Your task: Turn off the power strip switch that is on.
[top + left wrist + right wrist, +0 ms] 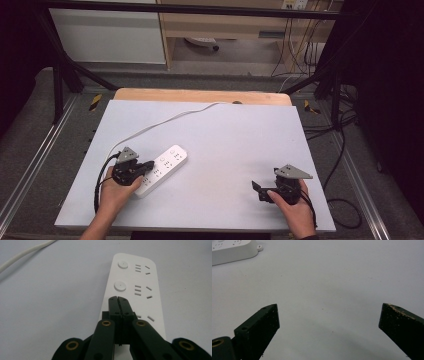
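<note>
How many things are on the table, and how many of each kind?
White power strip with its white cord: 1
Black tools held in hands: 2, the left tool shut over the strip, the right tool open over the bare table
Total: 3

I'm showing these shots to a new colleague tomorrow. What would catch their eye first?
Probably the white power strip lying slantwise on the left half of the pale table, its cord snaking off toward the far edge. The left gripper hovers over it with jaws shut. The right gripper rests at the near right, jaws wide open over bare tabletop.
</note>
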Motion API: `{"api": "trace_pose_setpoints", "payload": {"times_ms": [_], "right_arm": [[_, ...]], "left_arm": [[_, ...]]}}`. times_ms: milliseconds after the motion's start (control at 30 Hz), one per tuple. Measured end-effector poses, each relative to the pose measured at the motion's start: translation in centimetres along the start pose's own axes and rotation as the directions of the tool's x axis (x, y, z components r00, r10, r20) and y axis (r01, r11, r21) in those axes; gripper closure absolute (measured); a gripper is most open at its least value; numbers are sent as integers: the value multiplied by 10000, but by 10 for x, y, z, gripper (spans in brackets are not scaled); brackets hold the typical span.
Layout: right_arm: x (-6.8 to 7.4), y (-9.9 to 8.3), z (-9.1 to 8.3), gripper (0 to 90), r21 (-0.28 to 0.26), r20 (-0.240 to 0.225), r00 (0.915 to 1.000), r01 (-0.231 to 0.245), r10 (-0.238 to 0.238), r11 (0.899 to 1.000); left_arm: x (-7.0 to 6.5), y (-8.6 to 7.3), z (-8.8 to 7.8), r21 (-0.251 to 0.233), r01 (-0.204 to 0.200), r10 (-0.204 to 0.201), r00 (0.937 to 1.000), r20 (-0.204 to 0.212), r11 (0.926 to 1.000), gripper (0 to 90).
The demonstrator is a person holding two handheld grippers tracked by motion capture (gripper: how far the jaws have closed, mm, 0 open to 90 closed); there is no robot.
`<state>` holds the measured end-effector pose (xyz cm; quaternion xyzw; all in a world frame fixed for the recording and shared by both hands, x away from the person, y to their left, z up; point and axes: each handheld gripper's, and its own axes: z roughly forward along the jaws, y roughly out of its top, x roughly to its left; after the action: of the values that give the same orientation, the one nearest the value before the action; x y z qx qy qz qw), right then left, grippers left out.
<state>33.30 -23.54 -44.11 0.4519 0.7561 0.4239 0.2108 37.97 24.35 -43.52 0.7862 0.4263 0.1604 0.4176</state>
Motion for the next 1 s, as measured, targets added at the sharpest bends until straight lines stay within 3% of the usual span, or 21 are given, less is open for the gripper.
{"api": "trace_pose_setpoints", "payload": {"times_ms": [333, 600, 700, 1000], "right_arm": [[1, 0, 0, 38, -9, 23, 10000, 12, -12, 10000], [0, 0, 0, 38, -13, 8, 10000, -8, 8, 10000], [0, 1, -1, 38, -87, 35, 10000, -54, 55, 9999], [0, 1, -1, 38, -87, 27, 10000, -51, 51, 9999]], "left_arm": [[-2, 1, -2, -54, -134, 133, 9998, -120, 9999, 900], [0, 0, -3, -245, 156, -157, 9999, -24, 9996, 900], [-1, -1, -4, -254, 56, -60, 9998, -166, 9997, 900], [-5, 3, -11, -1132, -155, 155, 9999, -1, 9934, 900]]}}
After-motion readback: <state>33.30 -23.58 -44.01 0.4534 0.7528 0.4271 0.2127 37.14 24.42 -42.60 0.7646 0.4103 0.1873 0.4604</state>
